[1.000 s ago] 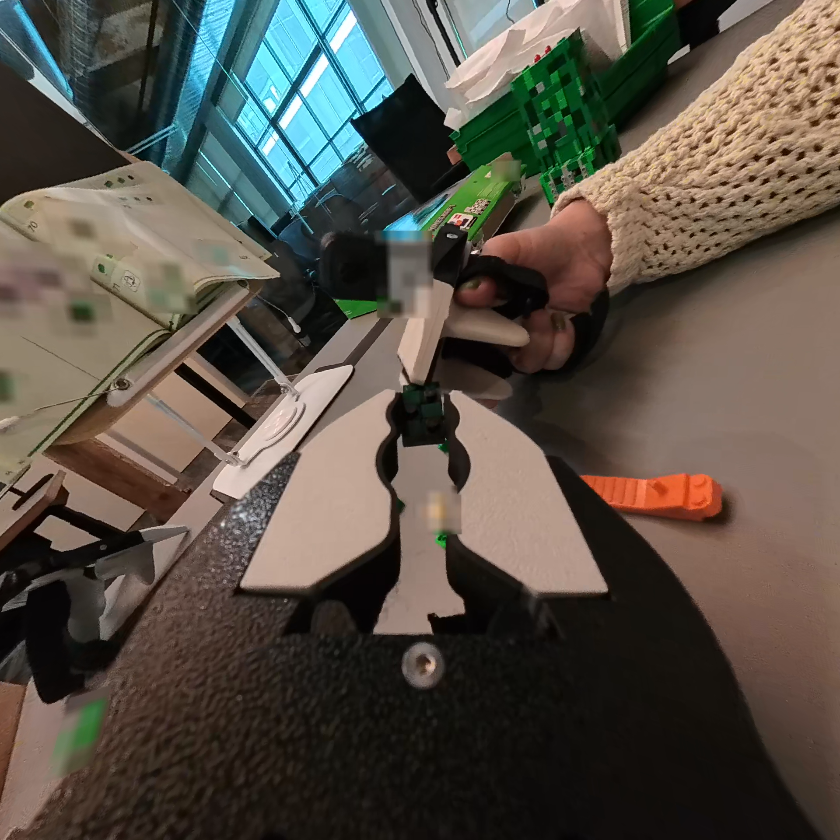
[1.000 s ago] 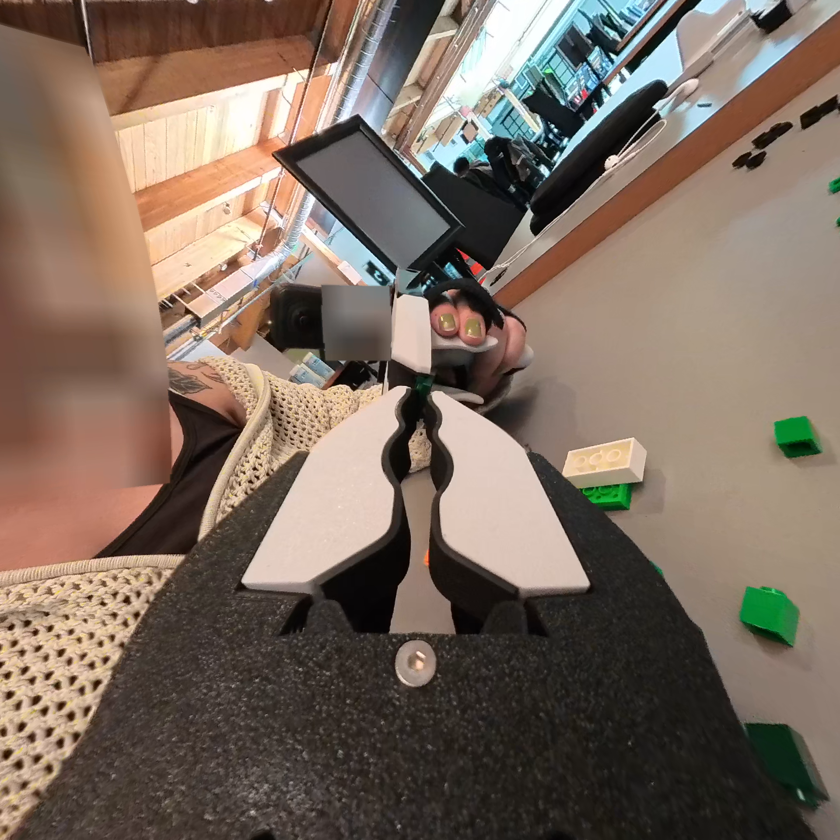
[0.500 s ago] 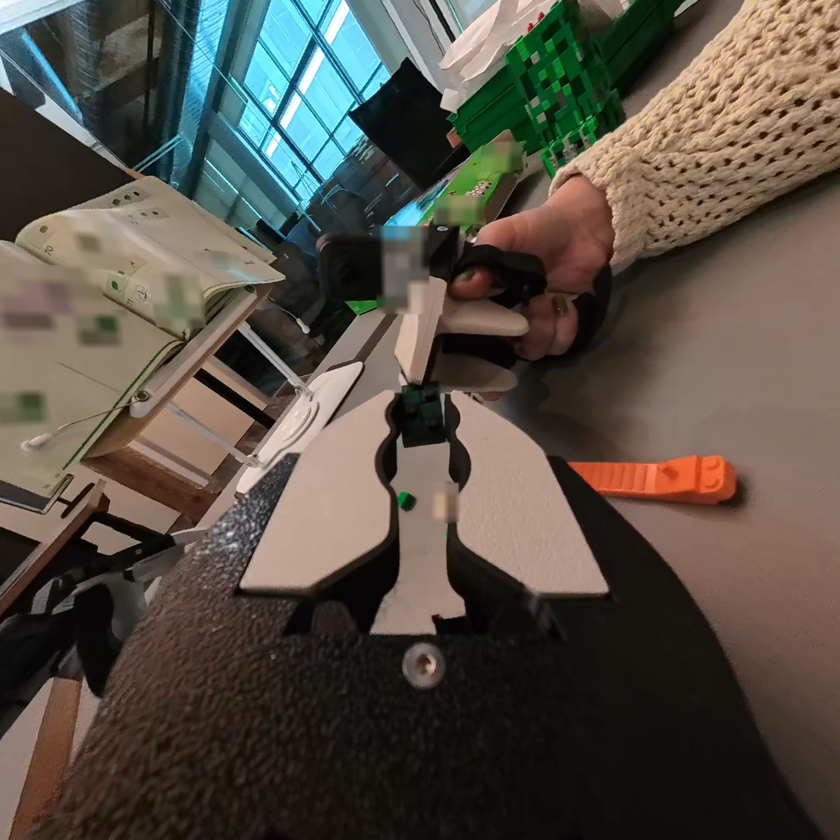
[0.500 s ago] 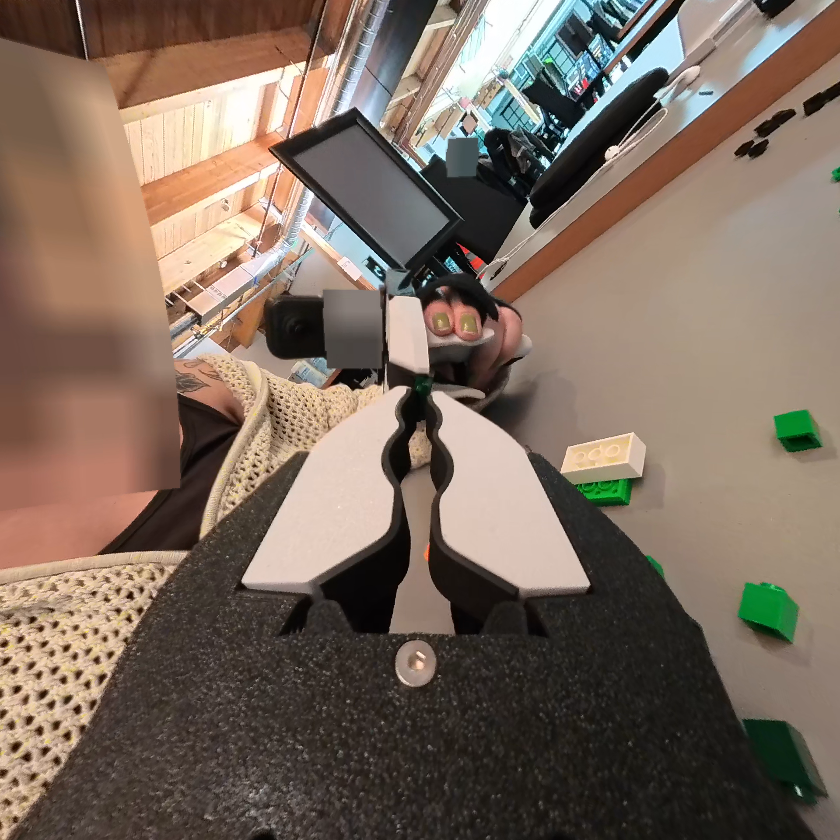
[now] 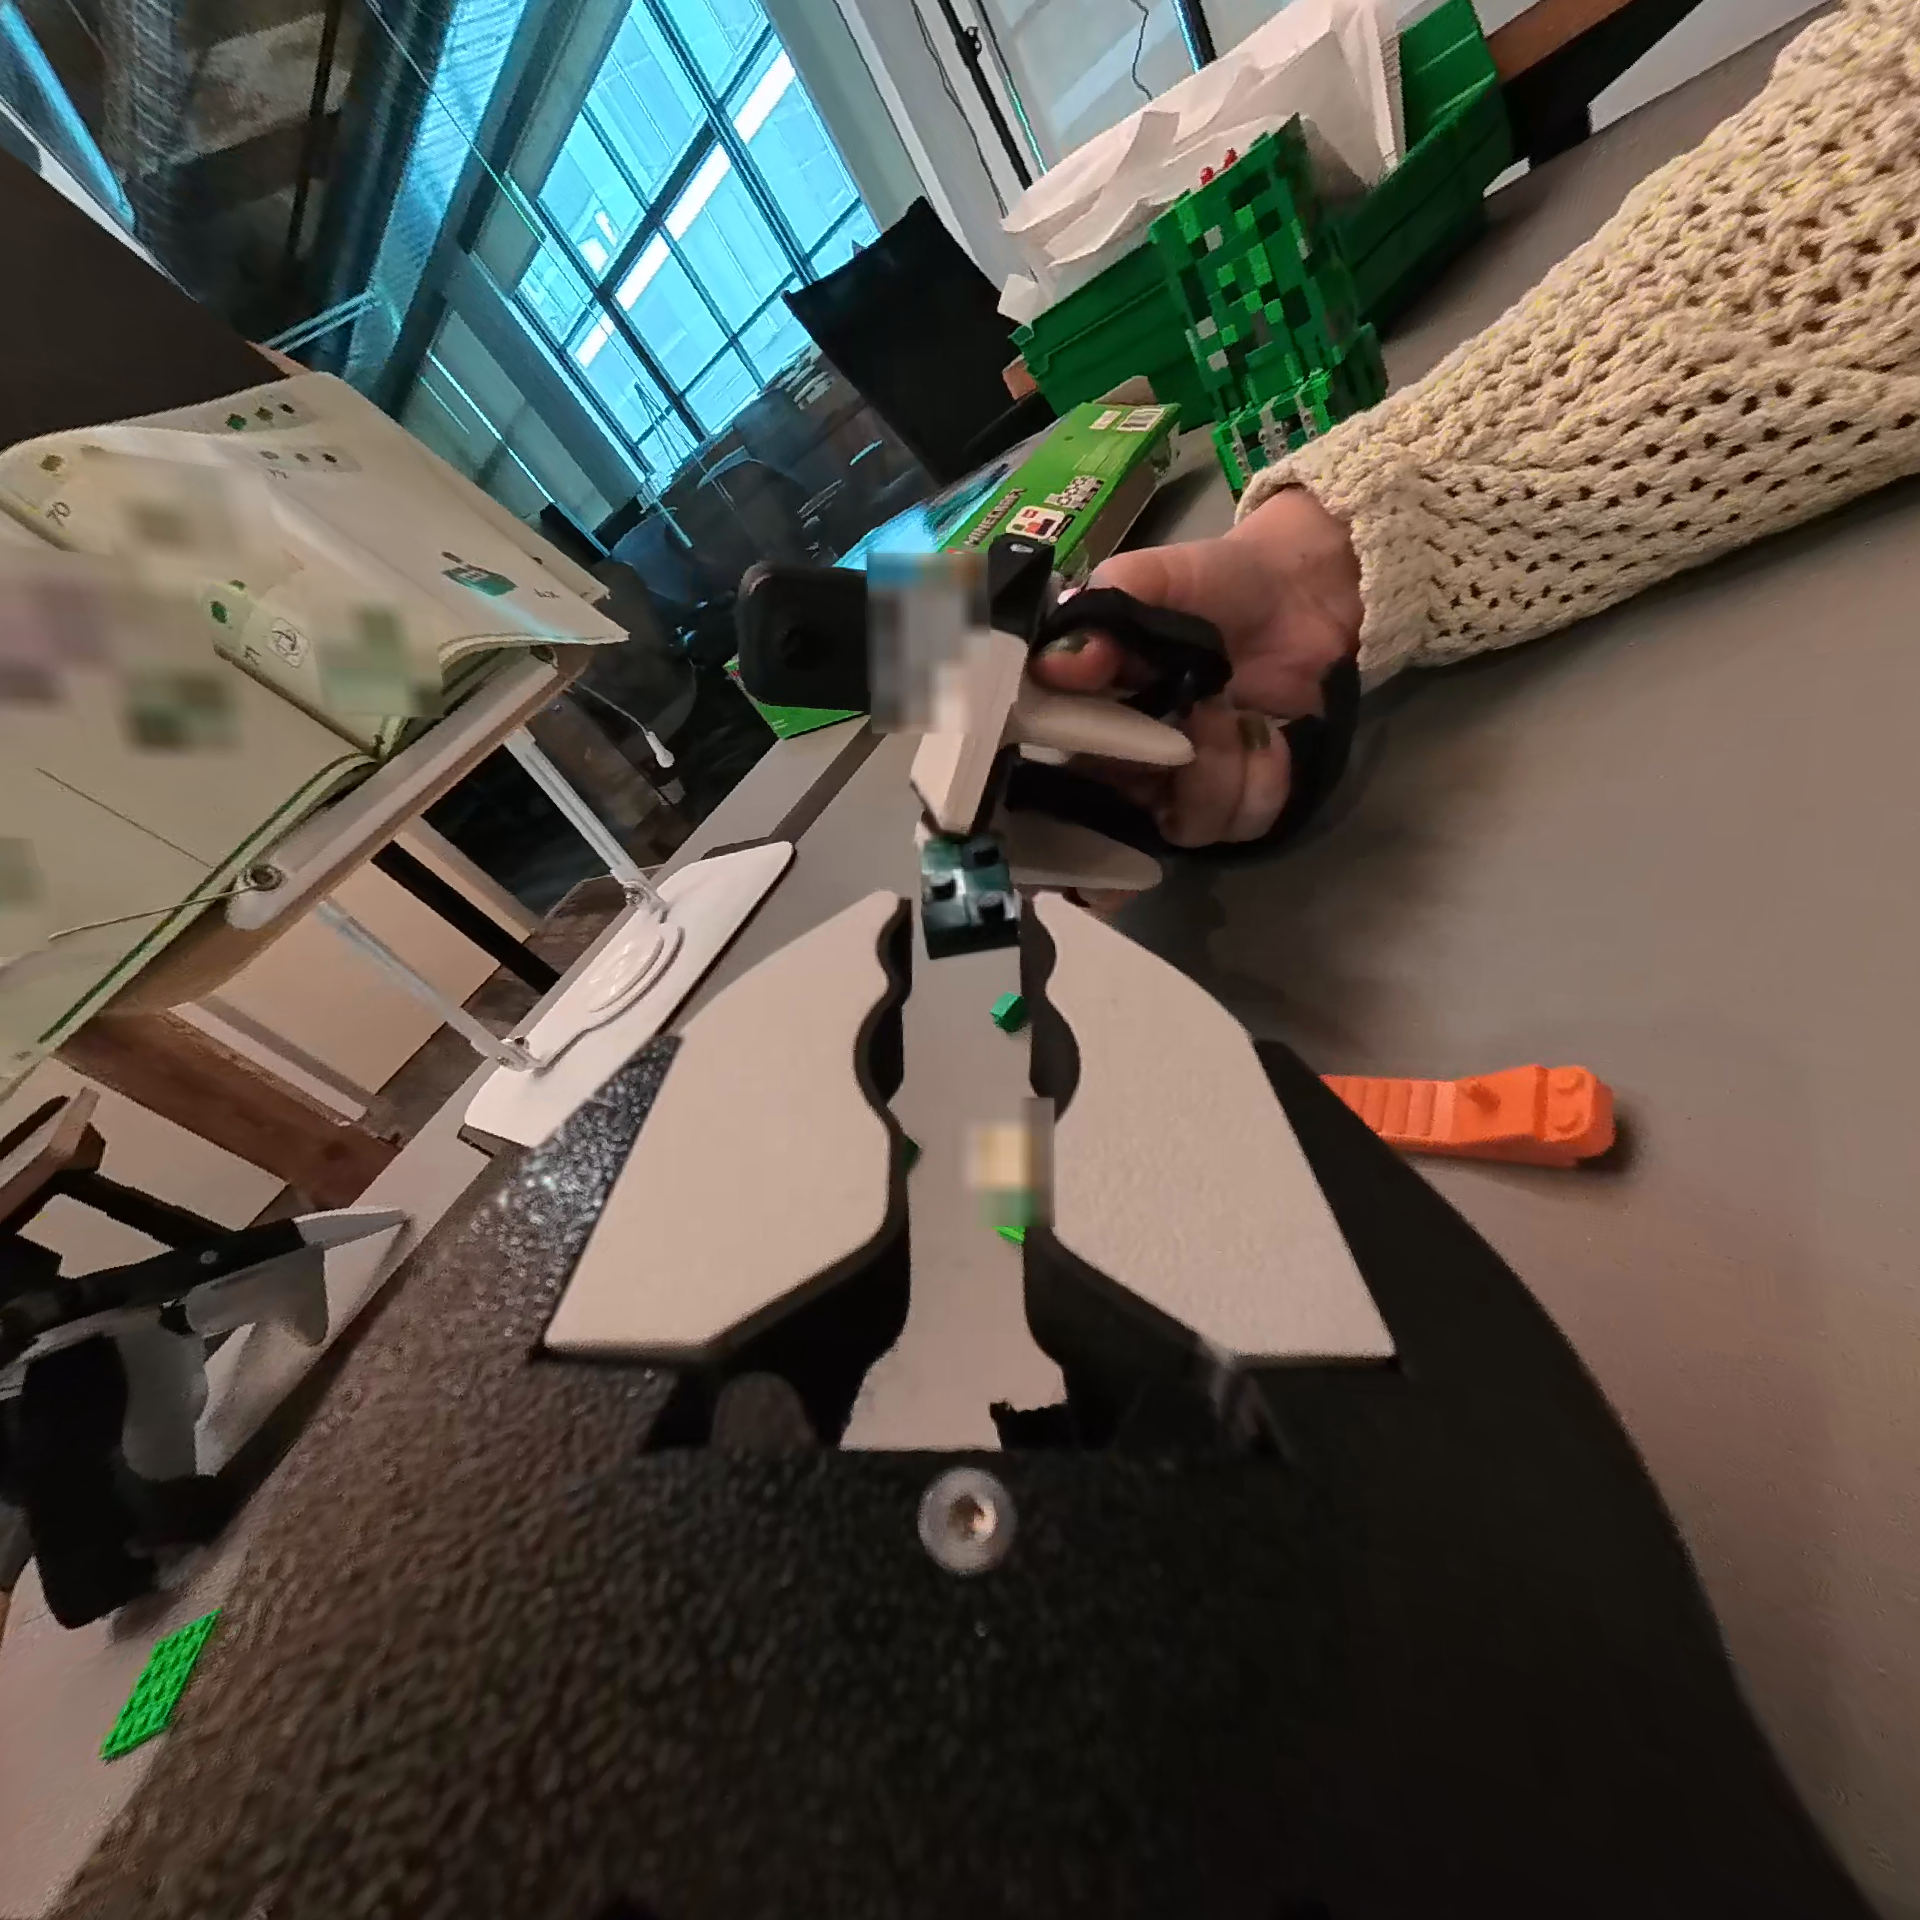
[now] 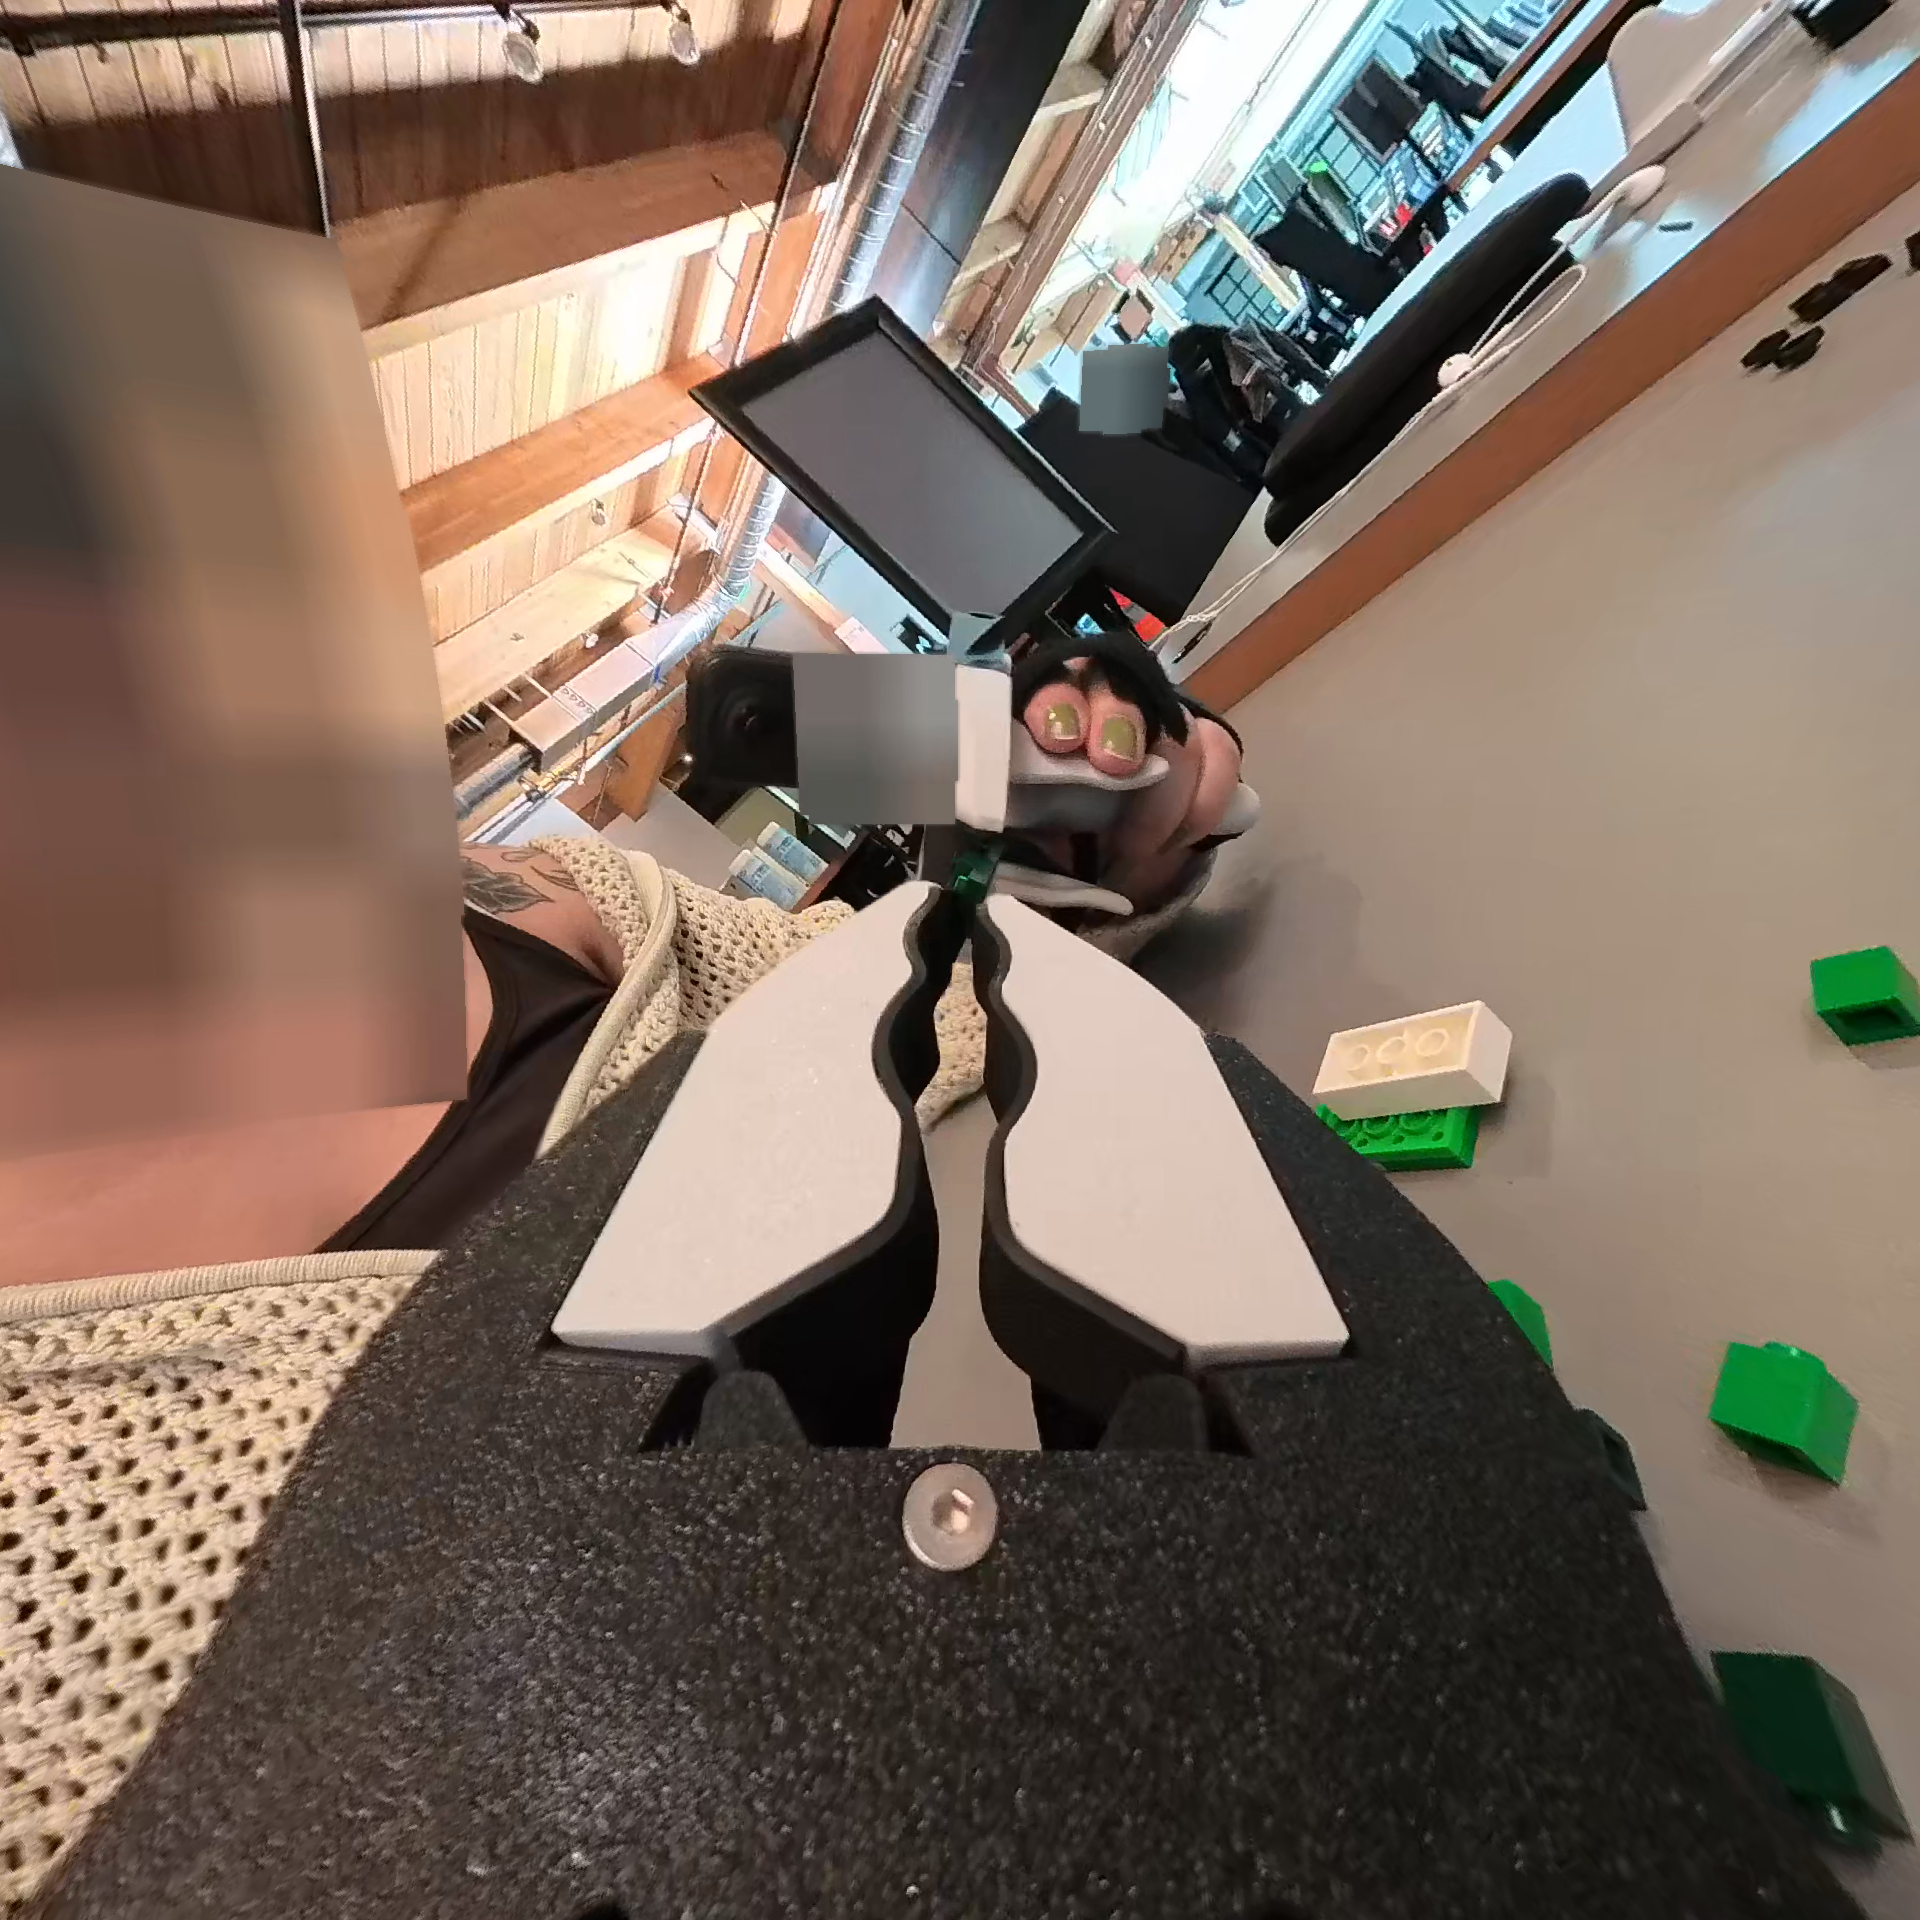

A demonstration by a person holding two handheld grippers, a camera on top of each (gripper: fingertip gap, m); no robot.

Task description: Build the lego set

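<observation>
Bricks meet between the two claws: a small dark green brick assembly (image 5: pixel 968 902) sits at the tips of the left claw (image 5: pixel 968 920), whose fingers are clamped on its sides. The right claw (image 5: pixel 961 831) comes at it from straight ahead and presses on its far end. From the right wrist view, the right claw (image 6: pixel 961 909) has its fingers nearly together, with a sliver of the dark green piece (image 6: pixel 968 881) at the very tips; whether it truly pinches it or only touches it is hard to tell.

On the grey worktop (image 5: pixel 1662 935), right of the left claw, lies an orange brick separator (image 5: pixel 1475 1117). A tiny green stud (image 5: pixel 1004 1010) lies just under the tips. Farther beyond stand a green blocky model (image 5: pixel 1262 312) and a green box (image 5: pixel 1039 509). Left of the claw, an open instruction booklet (image 5: pixel 260 623) rests on a stand.

Right of the right claw lie a white brick (image 6: pixel 1413 1060) stacked on a green one (image 6: pixel 1403 1138), and loose green bricks (image 6: pixel 1782 1408). A dark screen (image 6: pixel 904 468) stands beyond.
</observation>
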